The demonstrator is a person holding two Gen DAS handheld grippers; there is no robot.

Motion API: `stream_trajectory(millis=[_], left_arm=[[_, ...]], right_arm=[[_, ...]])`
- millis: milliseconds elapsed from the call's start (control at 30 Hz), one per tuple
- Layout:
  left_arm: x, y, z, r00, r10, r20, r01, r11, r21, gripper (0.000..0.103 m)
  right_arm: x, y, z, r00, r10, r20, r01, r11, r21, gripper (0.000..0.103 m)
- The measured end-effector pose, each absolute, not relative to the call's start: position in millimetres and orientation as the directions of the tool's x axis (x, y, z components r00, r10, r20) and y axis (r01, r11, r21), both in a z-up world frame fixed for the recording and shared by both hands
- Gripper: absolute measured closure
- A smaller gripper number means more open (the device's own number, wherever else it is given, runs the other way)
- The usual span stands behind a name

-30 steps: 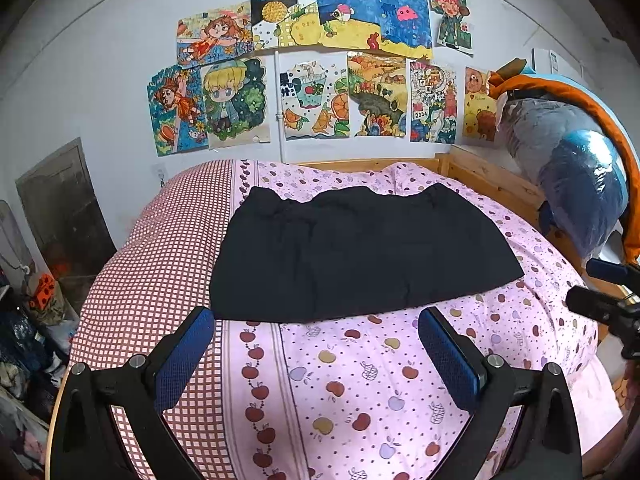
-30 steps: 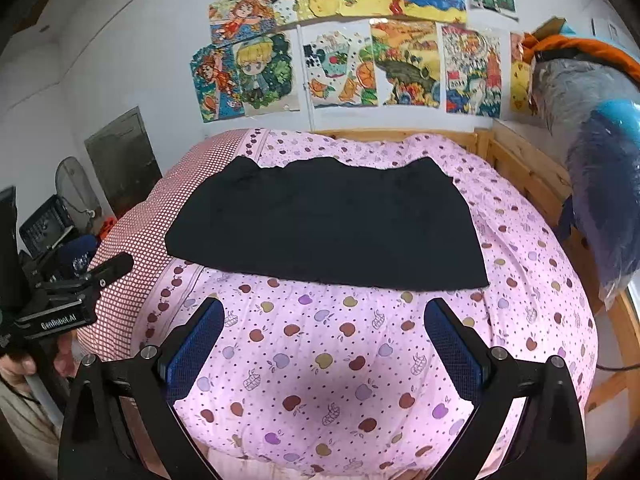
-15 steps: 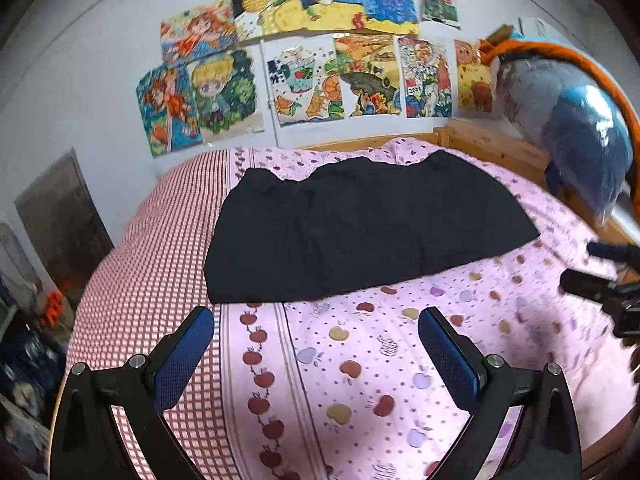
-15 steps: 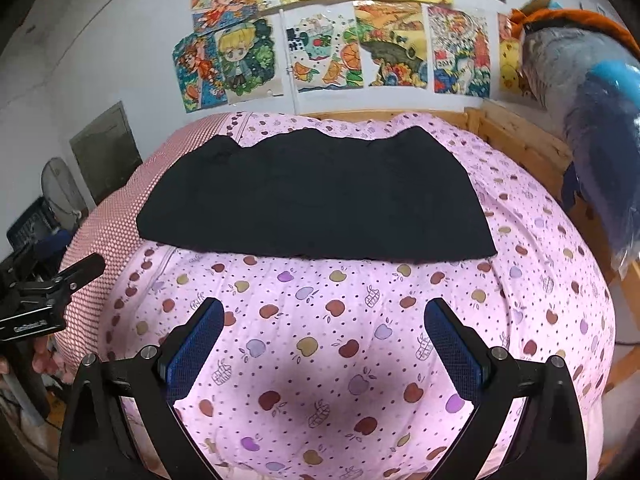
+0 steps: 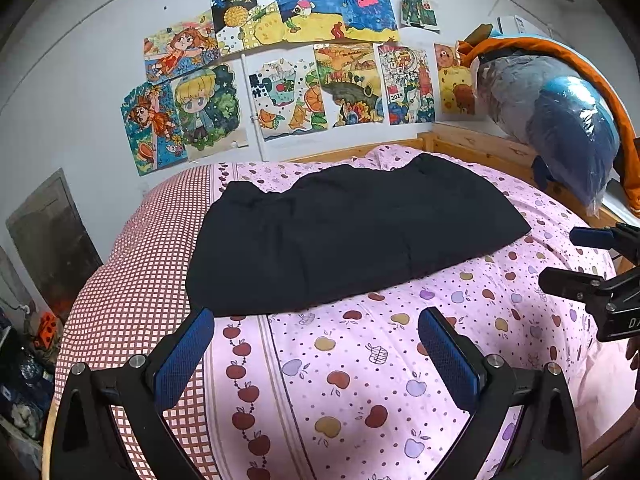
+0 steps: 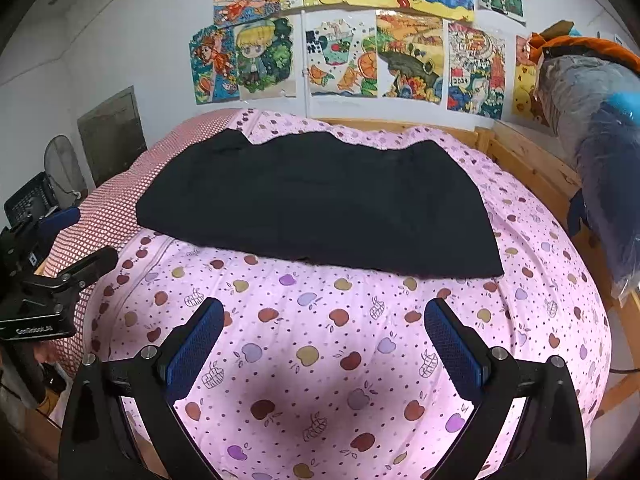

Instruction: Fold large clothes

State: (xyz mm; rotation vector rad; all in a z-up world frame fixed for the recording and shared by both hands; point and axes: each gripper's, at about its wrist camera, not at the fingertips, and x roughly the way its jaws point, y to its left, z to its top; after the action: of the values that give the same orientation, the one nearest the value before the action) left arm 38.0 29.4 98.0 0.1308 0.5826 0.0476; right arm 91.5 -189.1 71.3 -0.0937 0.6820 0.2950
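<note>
While unheld, black garment (image 5: 352, 232) beyond jaws

One black garment (image 5: 352, 232) lies on one bed (image 5: 360, 360). Two grippers: left (image 5: 316, 344), right (image 6: 324, 336), two blue pads each. Eleven drawings (image 5: 292, 100) can be counted on the wall. One wrapped bundle (image 5: 560, 128) sits beside the bed.

Each black claw (image 5: 314, 330) (image 6: 324, 320) carries two blue textured pads (image 5: 184, 354), silver screws and white lettering.
</note>
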Motion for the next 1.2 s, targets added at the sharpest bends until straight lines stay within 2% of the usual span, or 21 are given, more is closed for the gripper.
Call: stream_trajectory(millis=[1200], left_arm=[[36.4,34.7,100.0,0.835,0.083,-0.544,-0.017,0.992,0.125,0.0]], right_arm=[[89.7,-182.4,75.1,0.73,0.266,-0.63,-0.333,0.943,0.011,0.005]])
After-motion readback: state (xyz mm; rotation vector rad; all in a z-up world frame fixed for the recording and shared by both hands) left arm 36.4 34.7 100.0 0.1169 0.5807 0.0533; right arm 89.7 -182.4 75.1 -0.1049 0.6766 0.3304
